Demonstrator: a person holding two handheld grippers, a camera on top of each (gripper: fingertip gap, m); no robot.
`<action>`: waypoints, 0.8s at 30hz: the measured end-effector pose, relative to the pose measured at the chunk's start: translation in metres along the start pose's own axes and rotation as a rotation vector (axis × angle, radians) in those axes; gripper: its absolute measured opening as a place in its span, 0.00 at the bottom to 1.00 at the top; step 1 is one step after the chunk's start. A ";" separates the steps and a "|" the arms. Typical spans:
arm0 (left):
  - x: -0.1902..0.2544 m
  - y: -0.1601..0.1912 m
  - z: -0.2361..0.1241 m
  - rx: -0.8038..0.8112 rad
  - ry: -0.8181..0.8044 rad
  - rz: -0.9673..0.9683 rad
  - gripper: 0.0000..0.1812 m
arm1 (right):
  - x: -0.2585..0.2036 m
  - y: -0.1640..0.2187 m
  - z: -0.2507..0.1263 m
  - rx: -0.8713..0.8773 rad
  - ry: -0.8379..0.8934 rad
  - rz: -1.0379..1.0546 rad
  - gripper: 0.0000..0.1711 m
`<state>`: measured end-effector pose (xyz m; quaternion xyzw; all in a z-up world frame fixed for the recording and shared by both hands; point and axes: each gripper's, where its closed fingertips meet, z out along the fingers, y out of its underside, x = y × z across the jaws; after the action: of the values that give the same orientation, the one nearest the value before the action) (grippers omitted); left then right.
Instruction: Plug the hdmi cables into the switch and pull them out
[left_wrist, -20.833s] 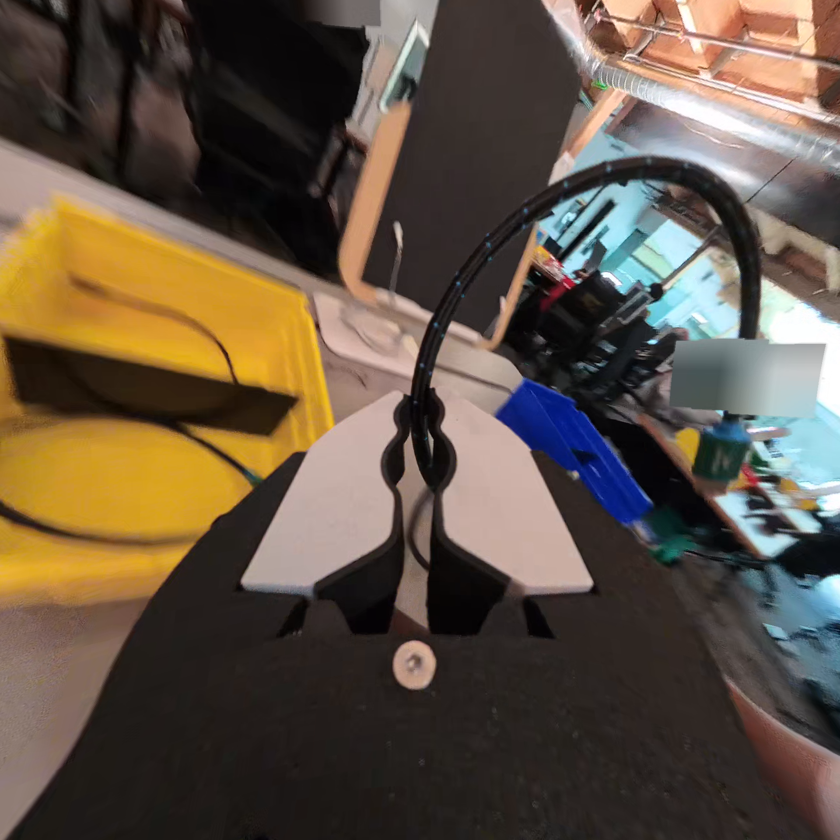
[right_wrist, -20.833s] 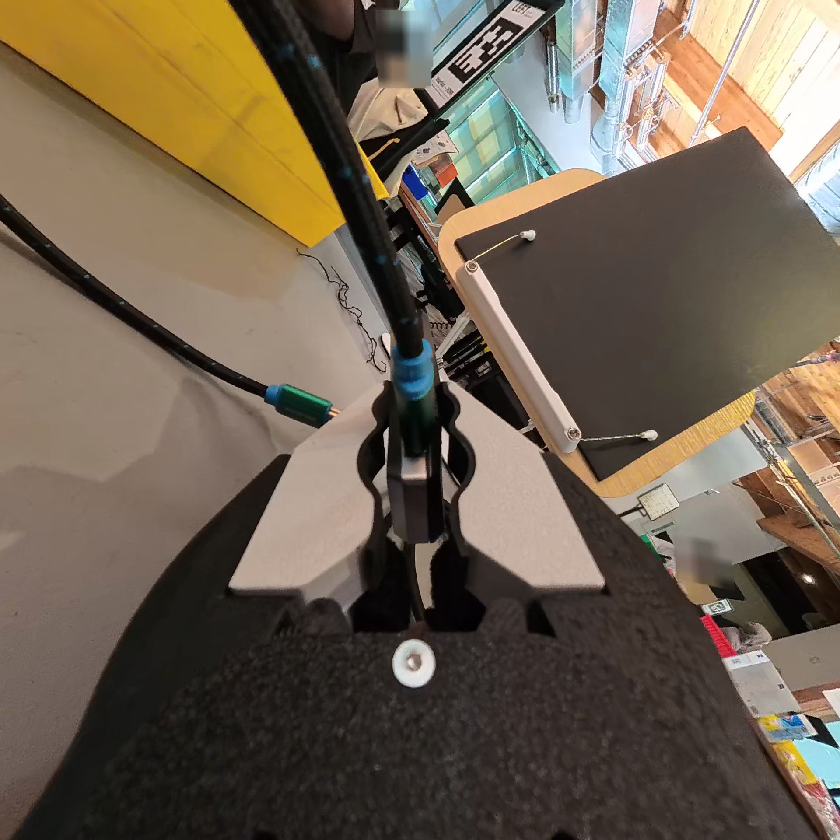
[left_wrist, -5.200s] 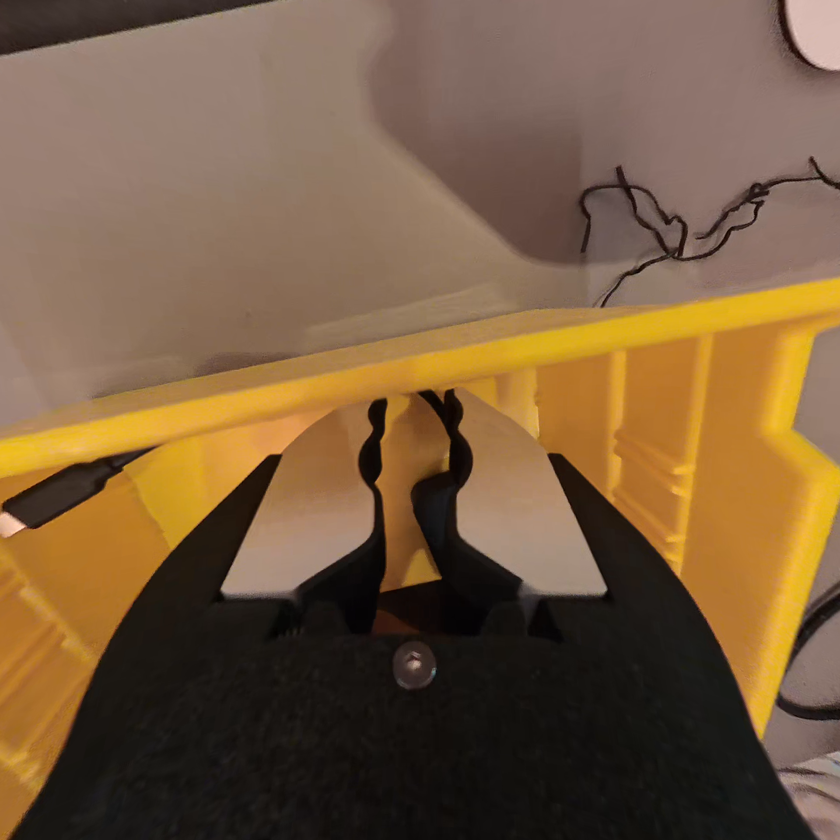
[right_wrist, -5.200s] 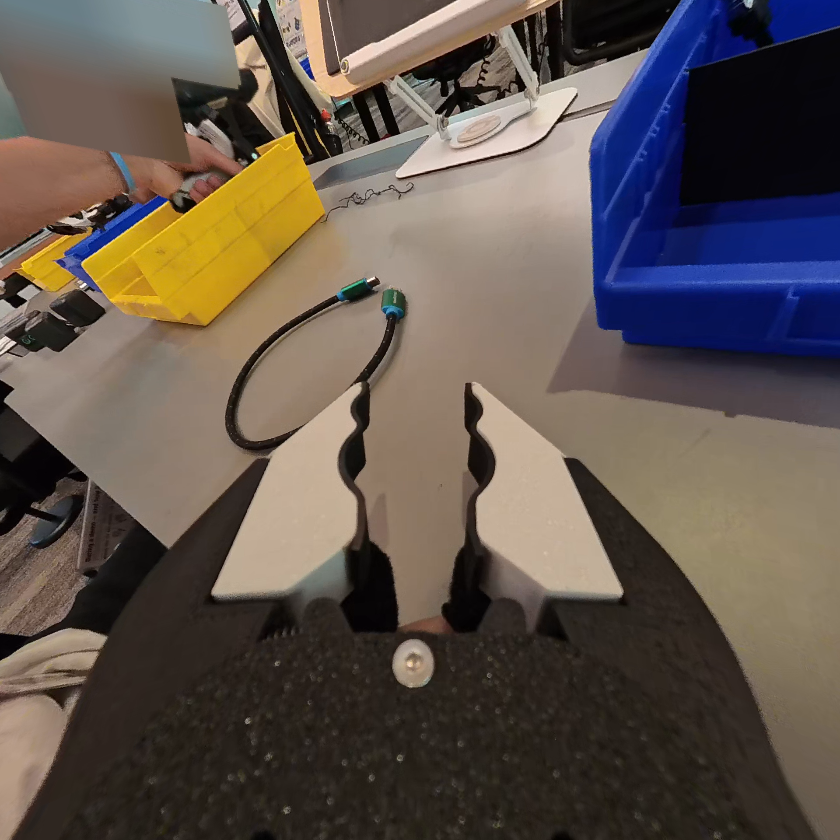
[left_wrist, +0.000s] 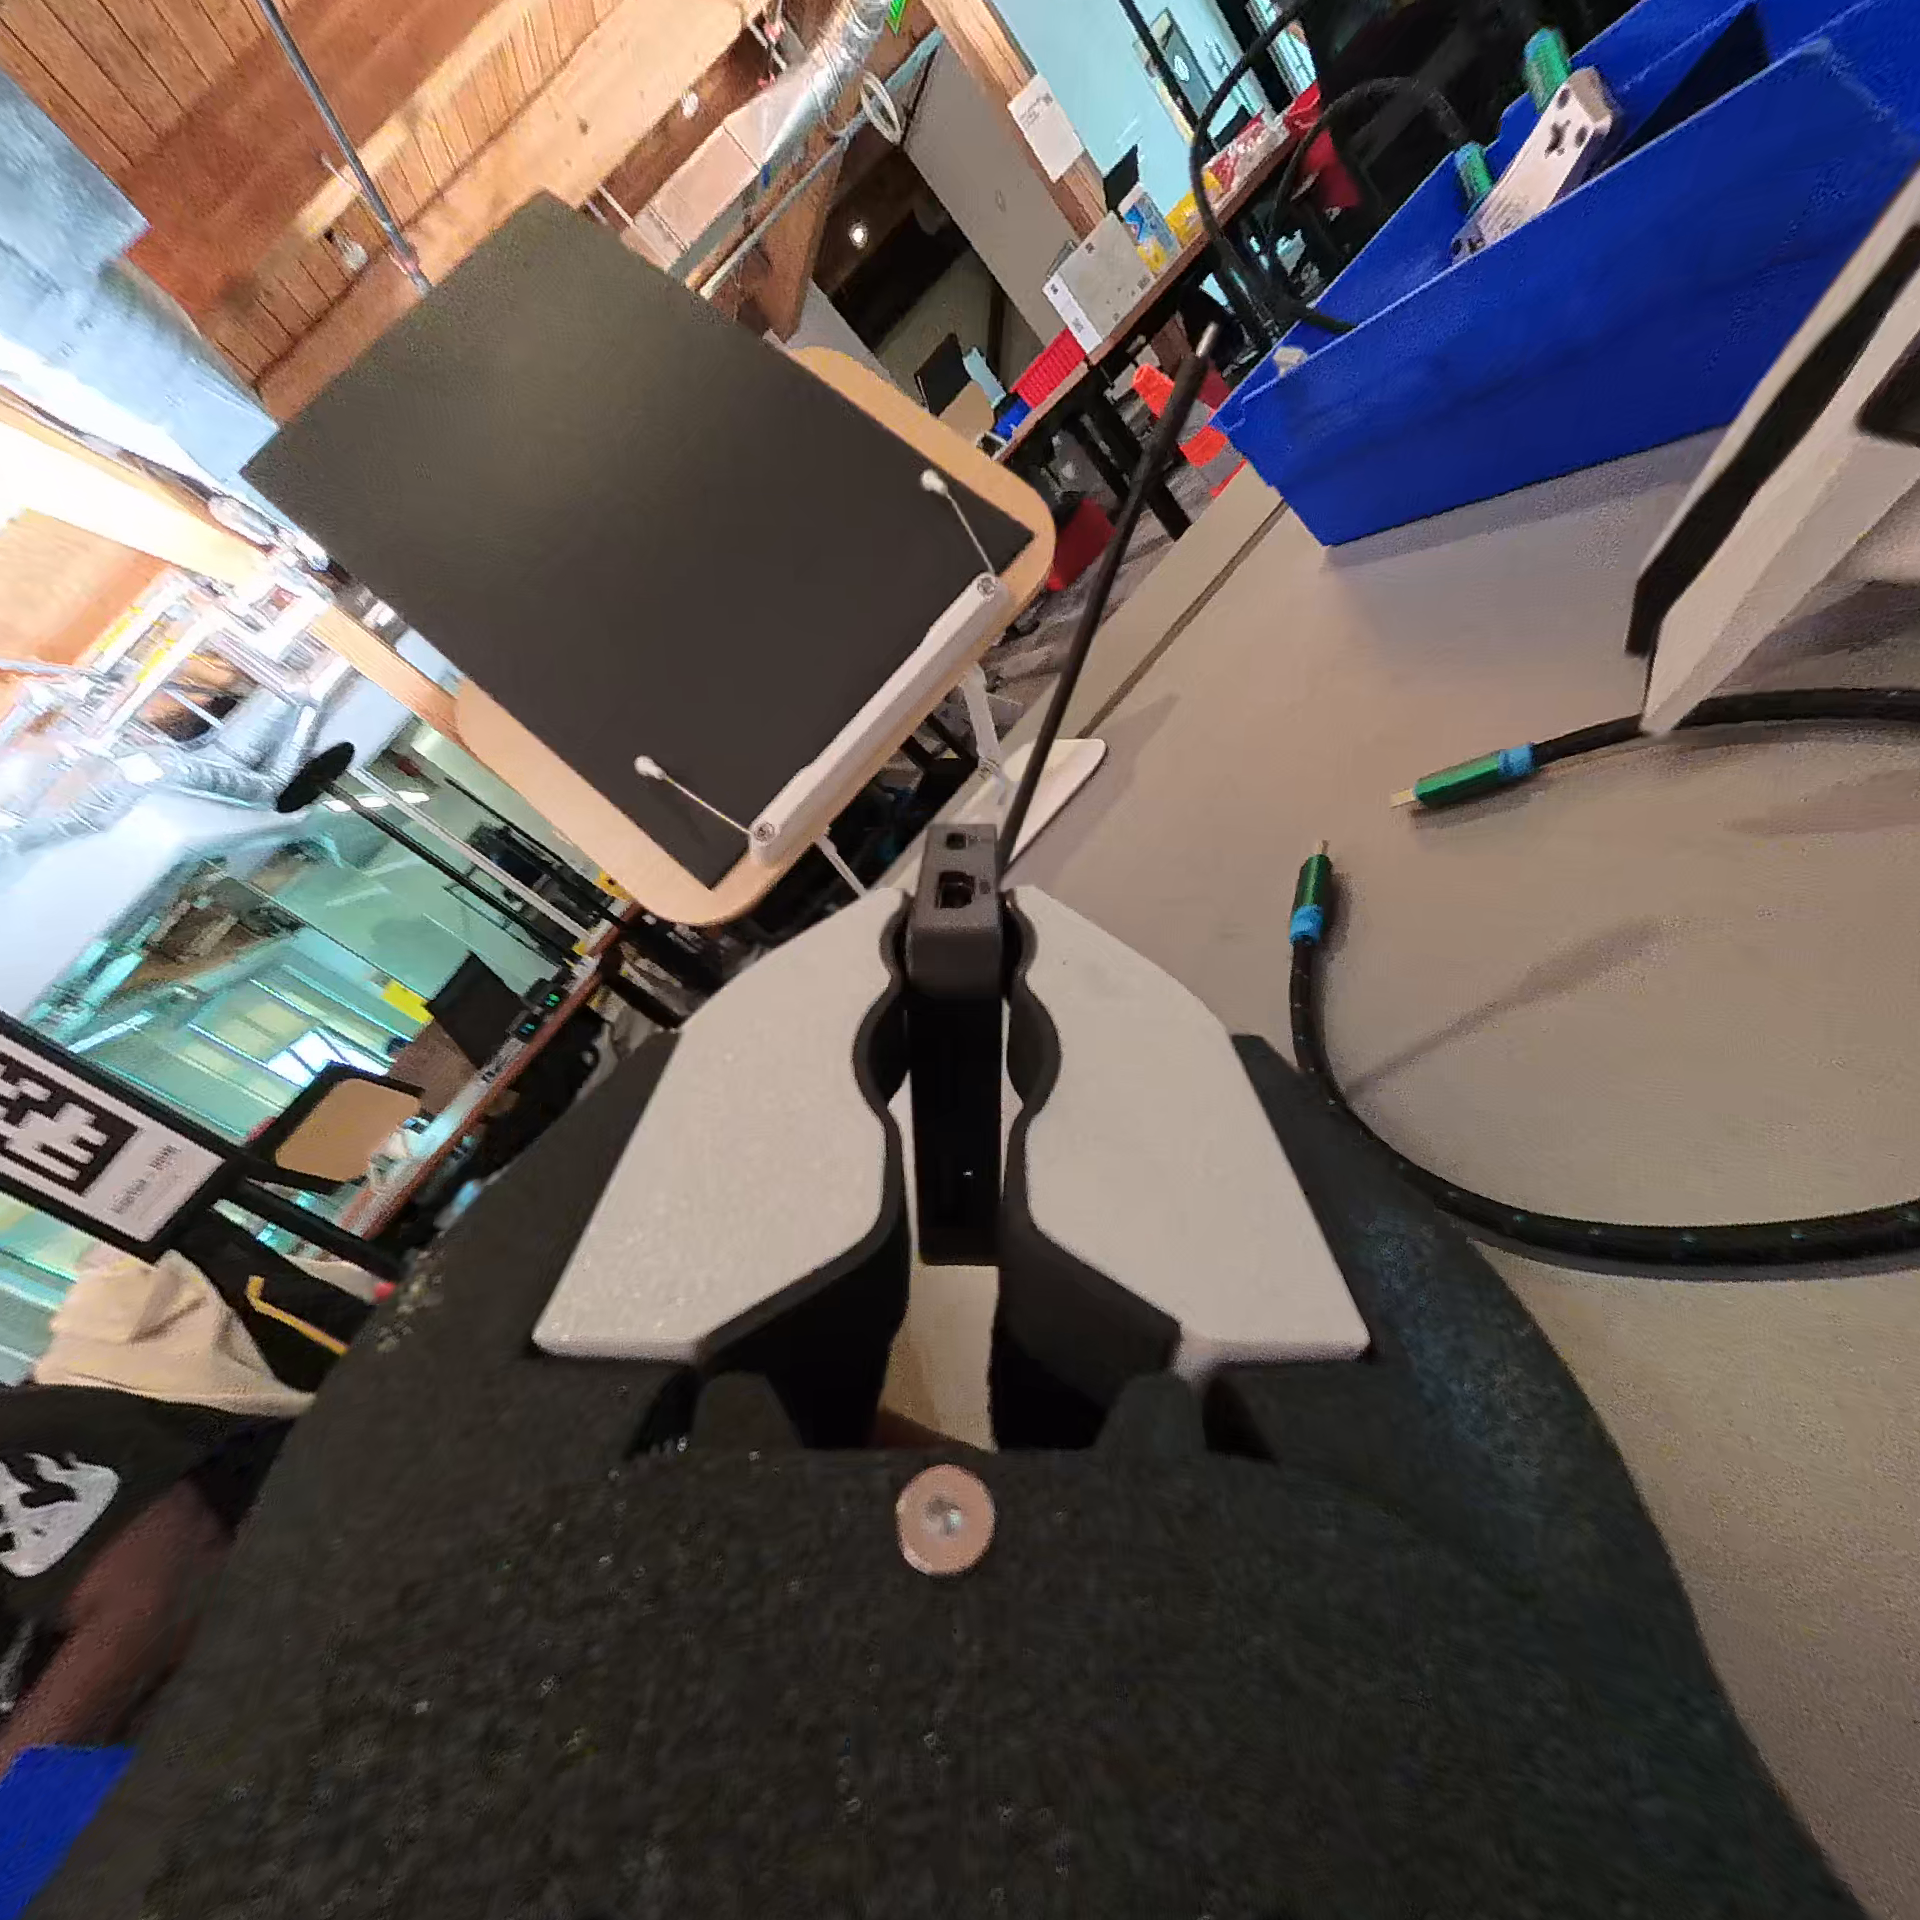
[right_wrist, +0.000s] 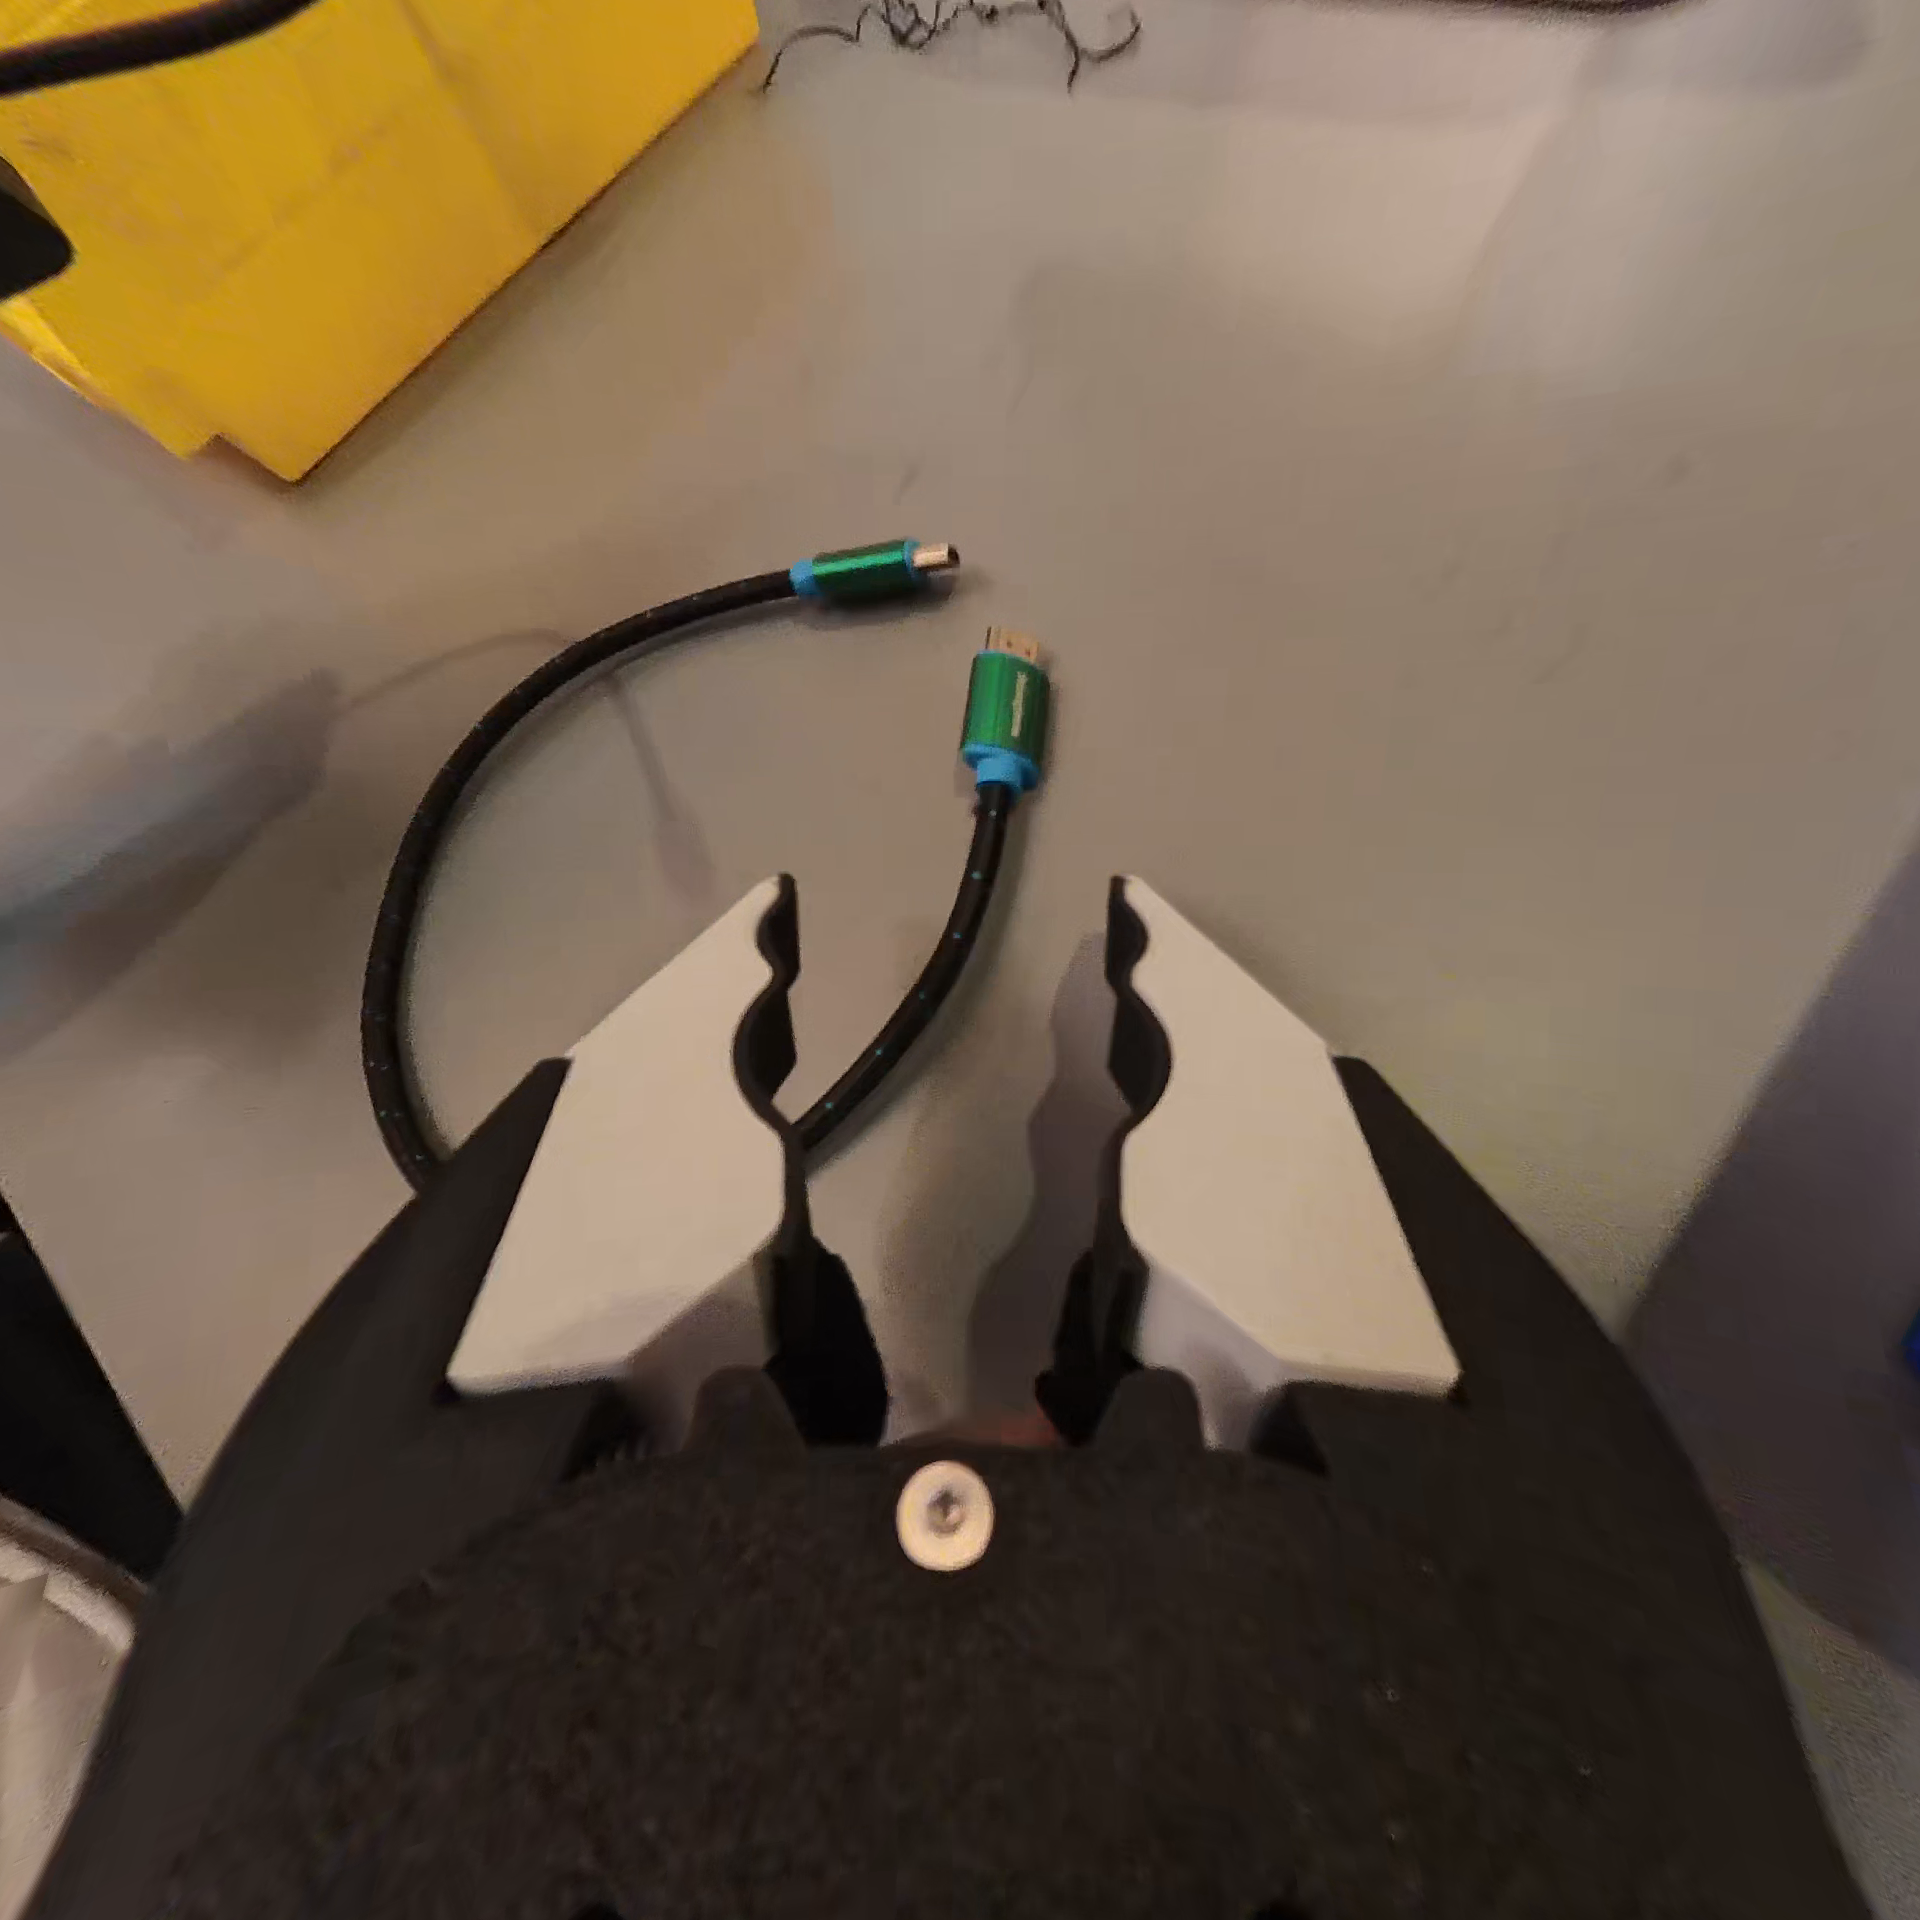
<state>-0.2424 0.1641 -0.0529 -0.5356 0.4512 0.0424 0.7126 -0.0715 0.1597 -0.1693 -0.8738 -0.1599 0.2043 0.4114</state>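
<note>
HDMI cable (right_wrist: 582, 790) loop under the right fingers (right_wrist: 644, 1132); yellow bin (right_wrist: 312, 208) cropped.

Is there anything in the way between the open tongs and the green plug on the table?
No, nothing visible. The right tongs are open above the bare grey table, and the nearer green plug lies just ahead of them. Its own black cable runs back between the fingers.

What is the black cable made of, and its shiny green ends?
The cable looks wrapped in woven fabric: black braid with small blue flecks, matte. The green plugs look like metal, judging by their glossy sheen, though coated plastic is possible. Their blue collars look like dull plastic or rubber.
</note>
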 end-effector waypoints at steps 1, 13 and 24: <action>0.000 0.002 0.000 -0.006 0.003 -0.013 0.08 | -0.003 0.002 0.004 -0.015 -0.013 0.008 0.31; 0.003 0.014 0.009 -0.030 0.013 -0.019 0.08 | 0.005 0.001 0.031 -0.095 0.061 -0.001 0.04; -0.002 0.024 0.011 -0.076 0.001 -0.039 0.07 | 0.026 -0.057 -0.024 0.108 0.176 -0.111 0.03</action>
<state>-0.2502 0.1838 -0.0692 -0.5710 0.4391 0.0452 0.6922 -0.0437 0.1908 -0.1165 -0.8546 -0.1601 0.1121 0.4810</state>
